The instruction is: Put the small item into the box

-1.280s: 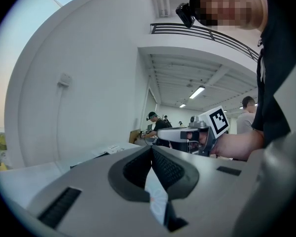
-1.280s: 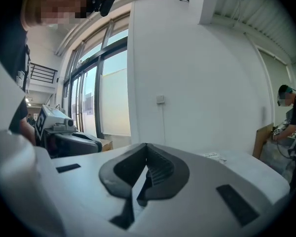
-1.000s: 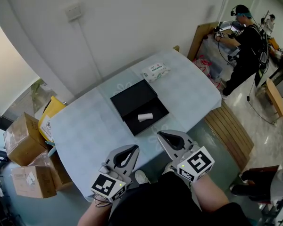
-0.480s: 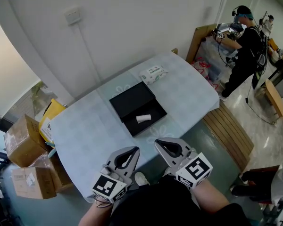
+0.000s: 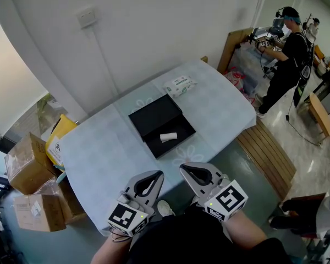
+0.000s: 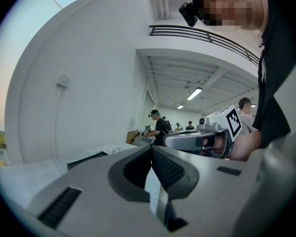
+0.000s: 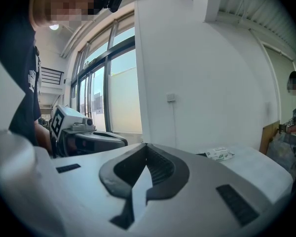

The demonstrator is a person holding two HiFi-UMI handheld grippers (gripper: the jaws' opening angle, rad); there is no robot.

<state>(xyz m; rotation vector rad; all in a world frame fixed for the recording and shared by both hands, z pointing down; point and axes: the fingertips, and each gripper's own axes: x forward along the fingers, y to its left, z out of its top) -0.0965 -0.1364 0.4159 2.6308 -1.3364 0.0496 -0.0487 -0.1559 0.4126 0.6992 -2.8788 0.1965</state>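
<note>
An open black box (image 5: 161, 124) lies in the middle of the pale blue table (image 5: 99, 153), its lid flat at the back. Inside its front half rests a small white cylinder-shaped item (image 5: 168, 137). My left gripper (image 5: 155, 175) hangs at the table's near edge, jaws shut and empty. My right gripper (image 5: 183, 168) is beside it, also shut and empty, tips pointing toward the box. In the left gripper view the box (image 6: 86, 158) shows as a dark sliver past the closed tips (image 6: 151, 147). The right gripper view shows its closed tips (image 7: 146, 145).
A white and green tissue pack (image 5: 180, 84) lies behind the box, also seen from the right gripper as a small pack (image 7: 219, 154). Cardboard boxes (image 5: 23, 164) and a yellow bag (image 5: 59, 132) sit left of the table. A wooden bench (image 5: 269, 150) and a person (image 5: 286, 48) are at the right.
Both grippers have stayed shut at the near edge of the table, shifting only slightly. The item still lies in the box.
</note>
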